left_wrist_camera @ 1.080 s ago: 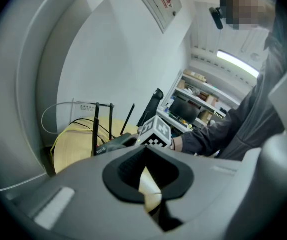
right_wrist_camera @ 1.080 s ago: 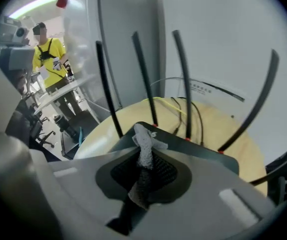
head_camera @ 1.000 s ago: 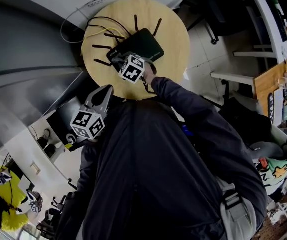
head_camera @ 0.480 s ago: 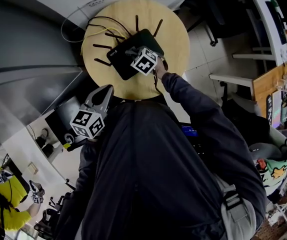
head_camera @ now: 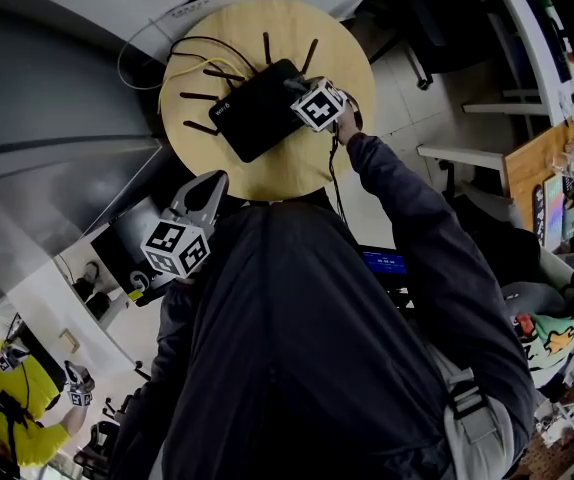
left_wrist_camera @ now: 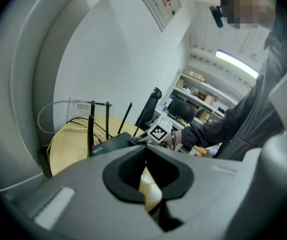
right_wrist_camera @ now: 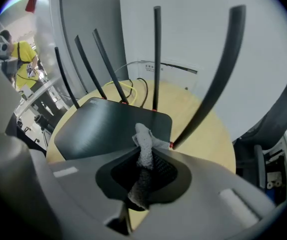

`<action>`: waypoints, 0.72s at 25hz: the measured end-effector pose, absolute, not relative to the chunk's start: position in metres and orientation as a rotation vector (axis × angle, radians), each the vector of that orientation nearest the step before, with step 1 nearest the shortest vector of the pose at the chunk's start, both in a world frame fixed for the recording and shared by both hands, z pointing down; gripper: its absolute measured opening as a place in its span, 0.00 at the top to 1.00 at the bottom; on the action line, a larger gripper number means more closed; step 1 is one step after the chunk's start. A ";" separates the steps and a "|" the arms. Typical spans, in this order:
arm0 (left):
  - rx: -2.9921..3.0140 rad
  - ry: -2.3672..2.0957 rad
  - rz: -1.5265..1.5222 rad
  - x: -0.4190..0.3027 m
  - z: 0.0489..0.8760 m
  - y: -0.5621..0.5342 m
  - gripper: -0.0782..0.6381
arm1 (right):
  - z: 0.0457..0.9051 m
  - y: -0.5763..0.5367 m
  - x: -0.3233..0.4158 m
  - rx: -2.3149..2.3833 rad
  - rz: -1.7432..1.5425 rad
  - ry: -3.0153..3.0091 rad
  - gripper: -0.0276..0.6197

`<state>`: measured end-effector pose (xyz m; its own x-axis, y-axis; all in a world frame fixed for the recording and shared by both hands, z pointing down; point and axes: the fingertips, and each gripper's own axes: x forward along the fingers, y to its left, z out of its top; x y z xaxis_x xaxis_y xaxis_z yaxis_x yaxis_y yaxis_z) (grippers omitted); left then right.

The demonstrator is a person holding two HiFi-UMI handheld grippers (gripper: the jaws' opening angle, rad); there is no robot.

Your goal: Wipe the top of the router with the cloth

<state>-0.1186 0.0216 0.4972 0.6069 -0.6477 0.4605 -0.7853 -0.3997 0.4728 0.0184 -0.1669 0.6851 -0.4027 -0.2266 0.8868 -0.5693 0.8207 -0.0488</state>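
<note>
- A black router (head_camera: pixel 257 108) lies flat on a round wooden bench (head_camera: pixel 342 53), its thin antennas (right_wrist_camera: pixel 156 59) standing up along the edge nearest the pale wall.
- The right gripper (head_camera: pixel 302 93) sits at the router's corner on the person's right. Its fingers are clamped on a crumpled grey cloth (right_wrist_camera: pixel 143 134).
- In the right gripper view, the cloth pokes out past the fingers (right_wrist_camera: pixel 181 159) and meets the near corner of the router's dark top, just beside the foot of a leaning antenna.
- The rest of the top surface stretches away uncovered to the left of the cloth.
- The left gripper (head_camera: pixel 207 183) hangs well apart from the router, off the bench edge and close to the person's dark jacket (head_camera: pixel 317 348). Its fingers are pressed together at the tips with nothing between them.
- Seen from the left gripper view, the router (left_wrist_camera: pixel 108 143) shows beyond the closed fingers, with the right gripper's marker cube (left_wrist_camera: pixel 157 132) just beside it.
- A yellow cable (head_camera: pixel 182 68) and black cables loop over the bench behind the router.
- A person in yellow (head_camera: pixel 7 408) stands far off at the lower left of the head view.
</note>
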 end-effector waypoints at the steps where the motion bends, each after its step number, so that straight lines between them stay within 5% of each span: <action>1: 2.165 -1.123 0.267 -0.118 0.497 0.022 0.89 | 0.683 -0.160 0.010 0.573 0.416 -2.010 0.91; 11: 2.159 -1.120 0.269 -0.119 0.499 0.023 0.89 | 0.659 -0.032 -0.107 0.174 0.263 -2.194 0.91; 18: 2.164 -1.116 0.264 -0.119 0.499 0.024 0.89 | 0.675 -0.012 -0.107 0.127 0.251 -2.163 0.91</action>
